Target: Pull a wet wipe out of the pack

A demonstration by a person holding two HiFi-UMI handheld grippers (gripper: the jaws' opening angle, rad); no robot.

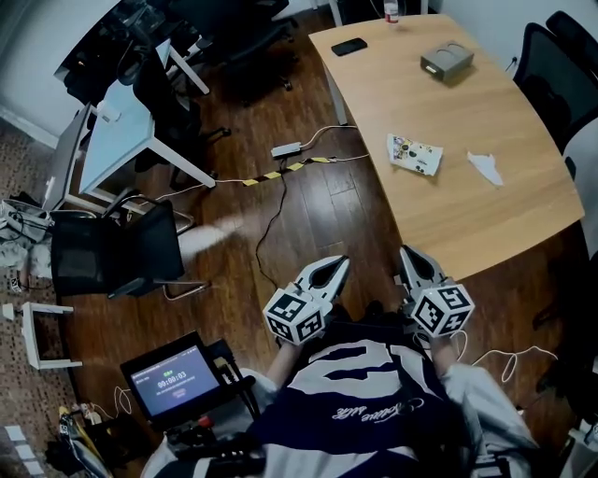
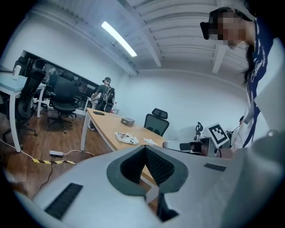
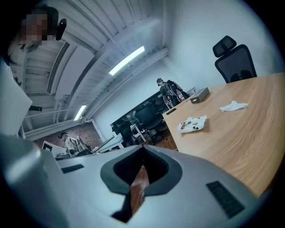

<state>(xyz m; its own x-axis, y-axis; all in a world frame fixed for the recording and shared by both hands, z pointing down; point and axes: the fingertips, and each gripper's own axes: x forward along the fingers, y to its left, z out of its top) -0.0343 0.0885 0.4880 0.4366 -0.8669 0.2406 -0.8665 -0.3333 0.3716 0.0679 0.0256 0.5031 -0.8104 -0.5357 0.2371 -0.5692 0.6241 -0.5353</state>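
The wet wipe pack, white with small printed figures, lies flat on the wooden table; it also shows in the left gripper view and the right gripper view. A loose crumpled white wipe lies to its right. Both grippers are held low near the person's body, short of the table's near edge and well away from the pack. The left gripper has its jaws together with nothing between them. The right gripper is shut and empty too.
On the far part of the table are a grey box, a black phone and a bottle. Black office chairs stand at the table's right. A cable and power strip cross the wooden floor. A screen sits at the lower left.
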